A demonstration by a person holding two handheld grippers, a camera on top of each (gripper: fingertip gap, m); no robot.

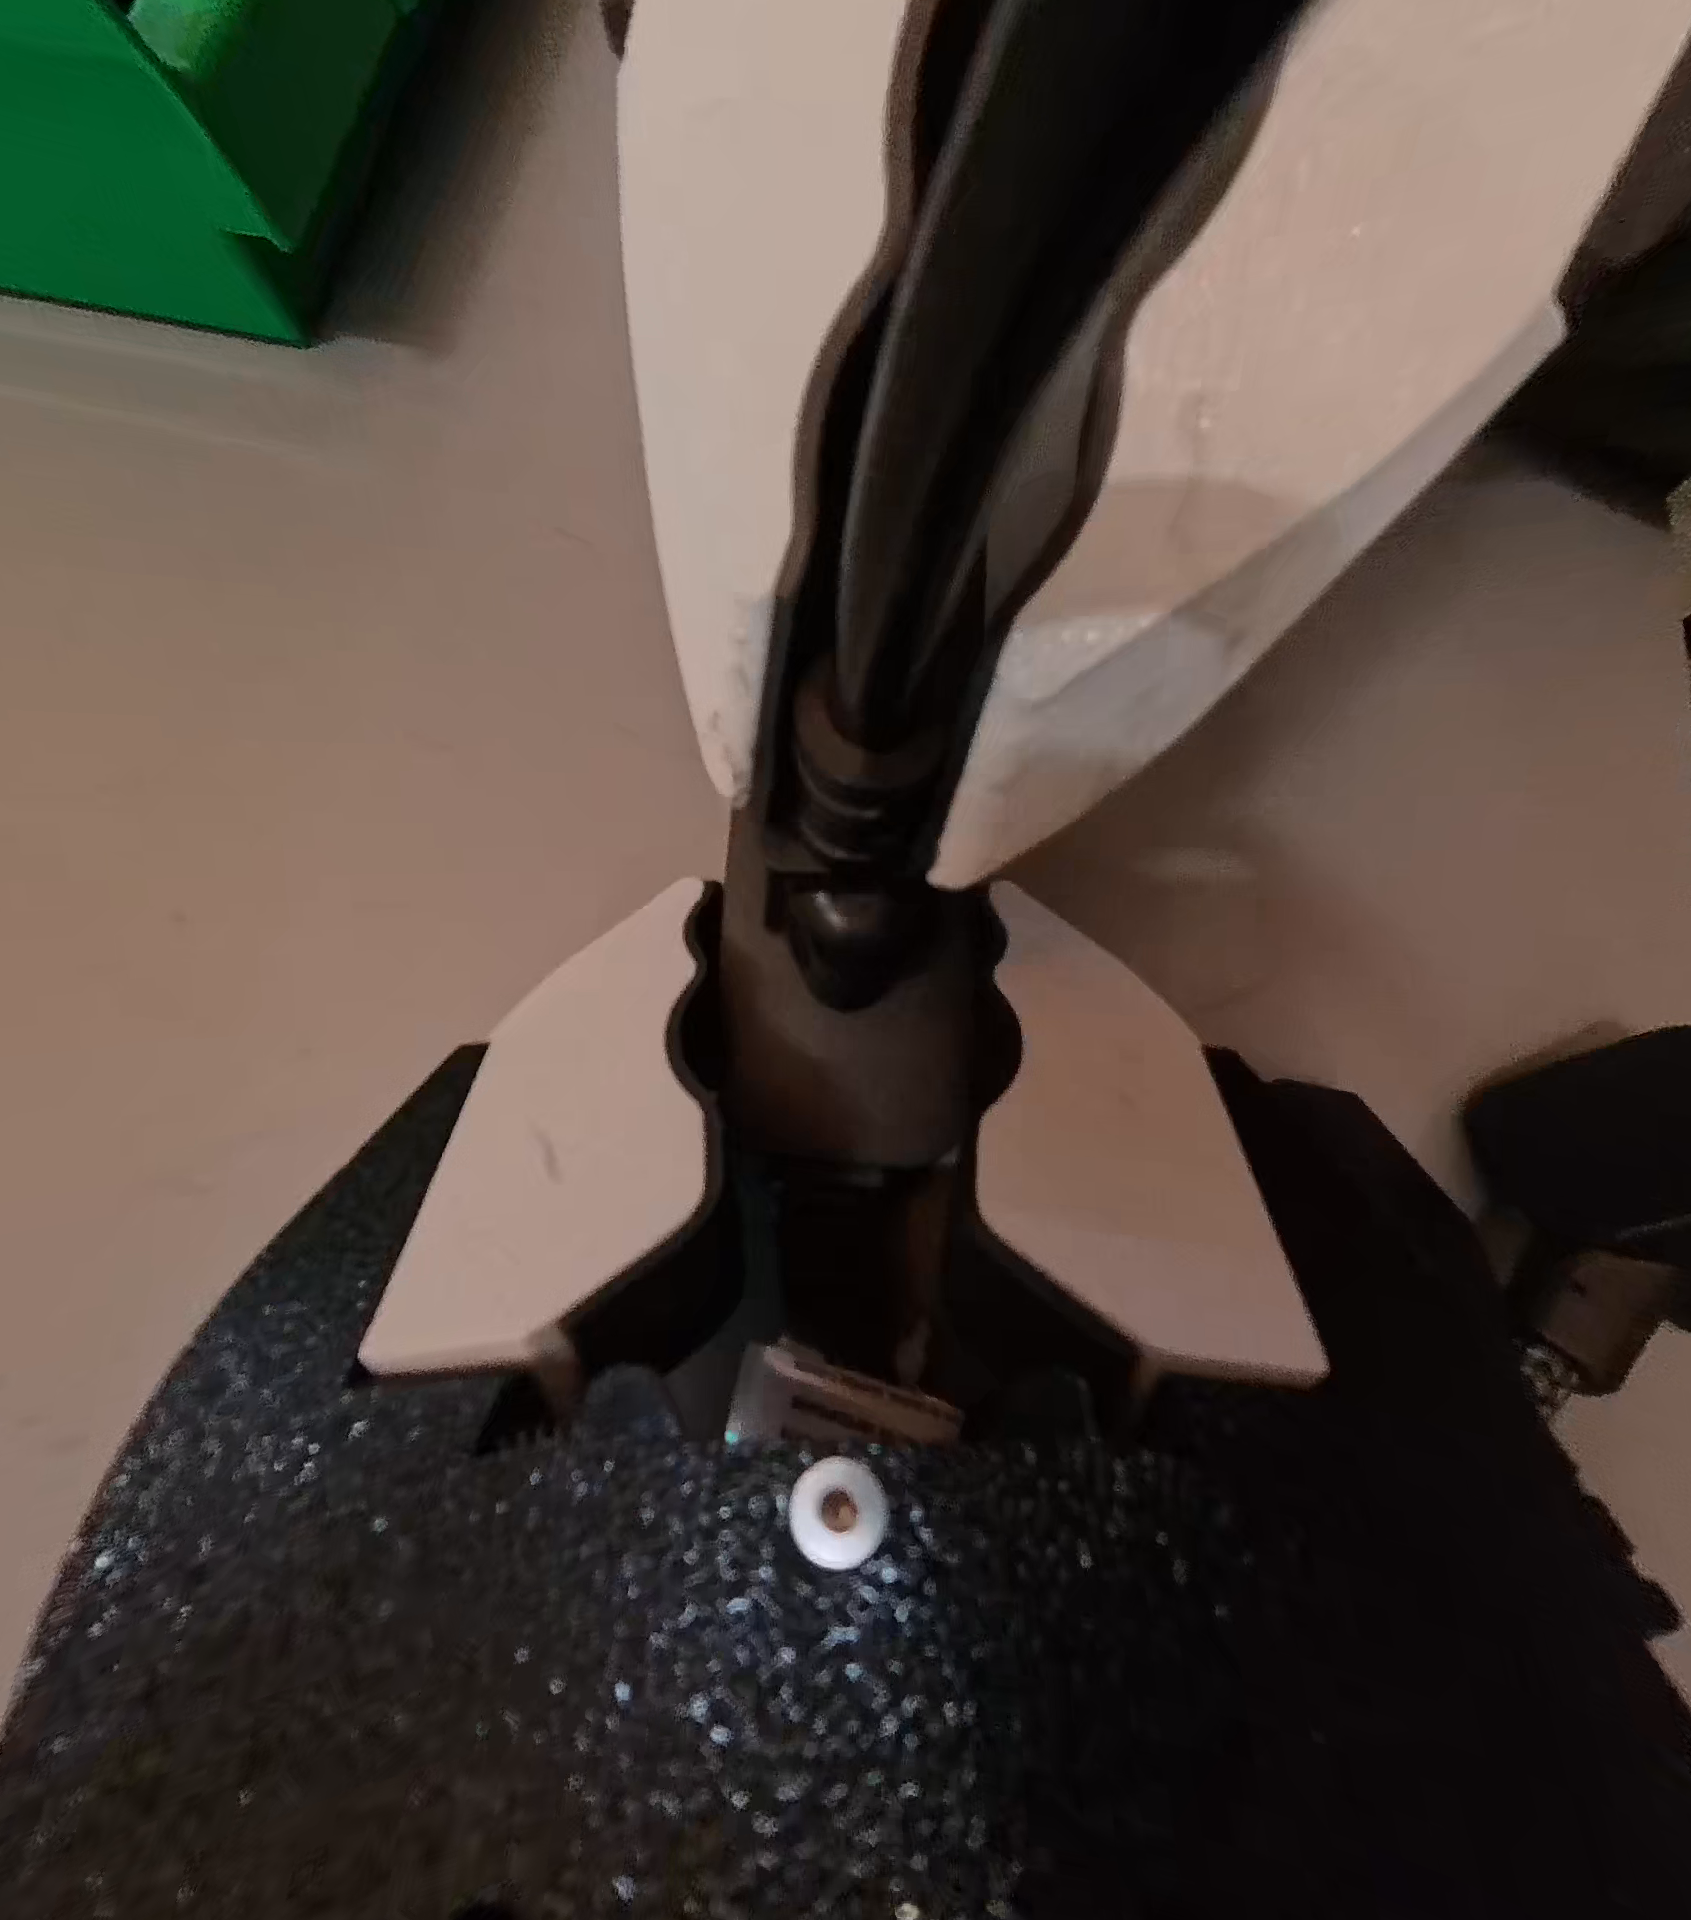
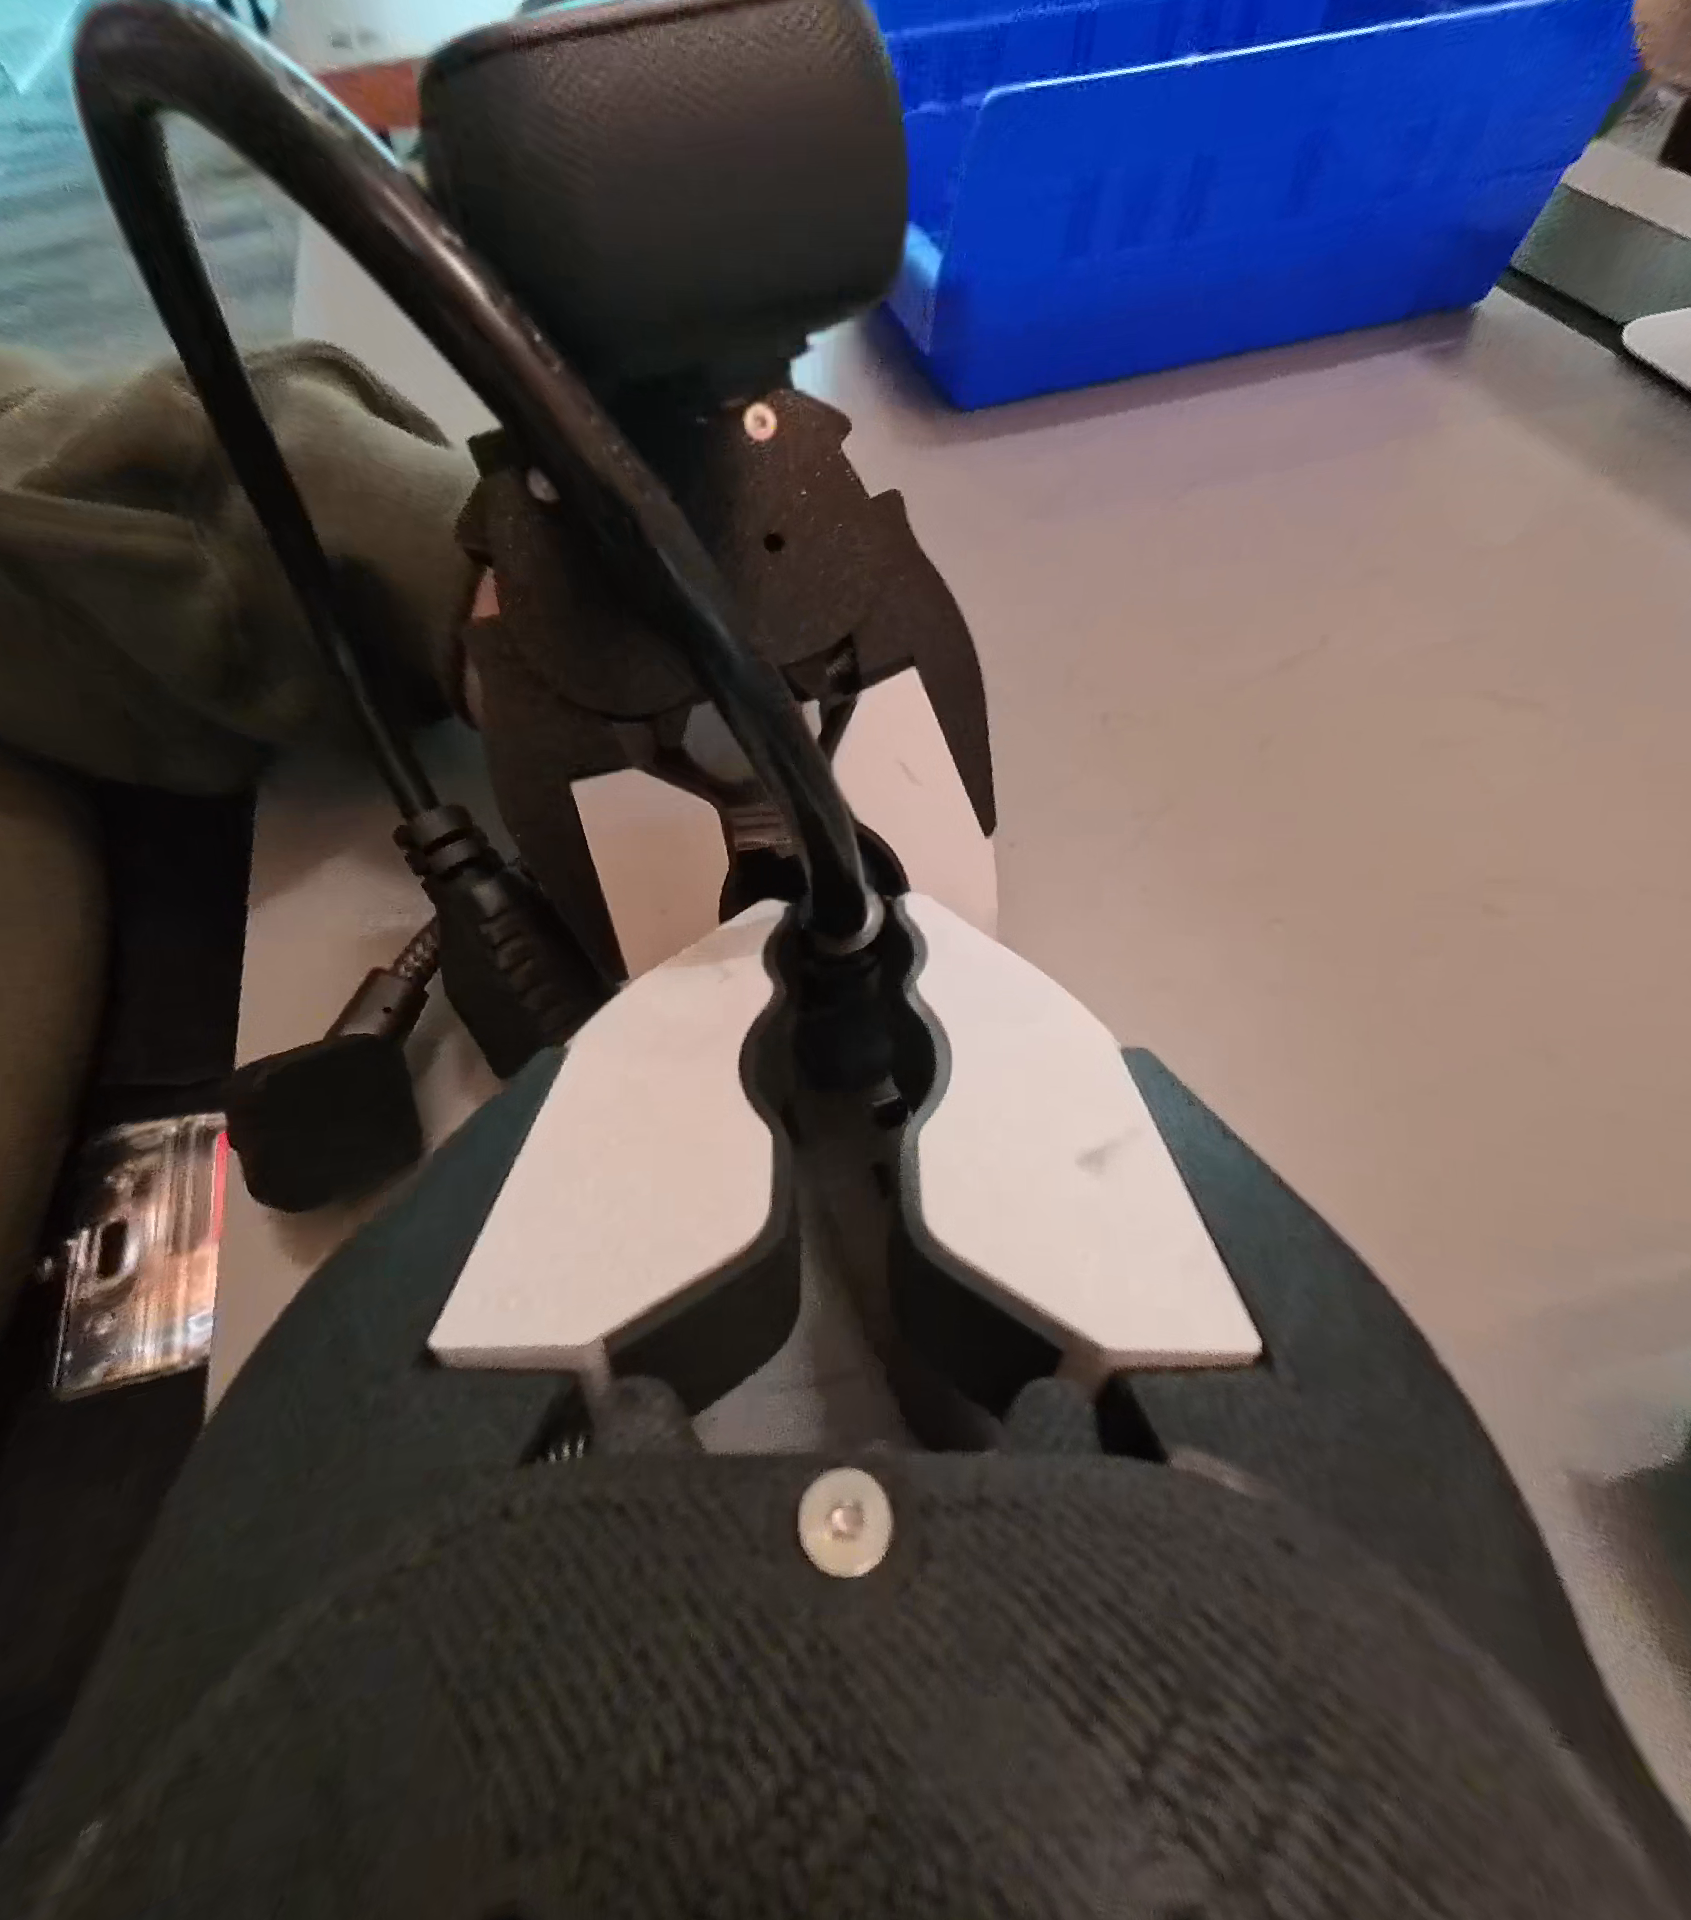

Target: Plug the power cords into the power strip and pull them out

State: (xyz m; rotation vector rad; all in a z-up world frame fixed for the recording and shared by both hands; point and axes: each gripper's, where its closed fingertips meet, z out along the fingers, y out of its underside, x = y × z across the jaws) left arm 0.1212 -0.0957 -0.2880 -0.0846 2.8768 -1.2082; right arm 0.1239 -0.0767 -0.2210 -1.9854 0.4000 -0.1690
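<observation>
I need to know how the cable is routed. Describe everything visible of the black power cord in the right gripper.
The black power cord looks like thick, smooth rubber. It arches in a tall loop: one end with a ribbed collar sits clamped in the right gripper; the other drops left to a ridged black plug low beside the left gripper.

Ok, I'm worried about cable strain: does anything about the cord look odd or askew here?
Yes: the black cord arcs in a tight hoop from the right gripper, which clamps one end, over to its loose plug at the left. No damage shows.
</observation>
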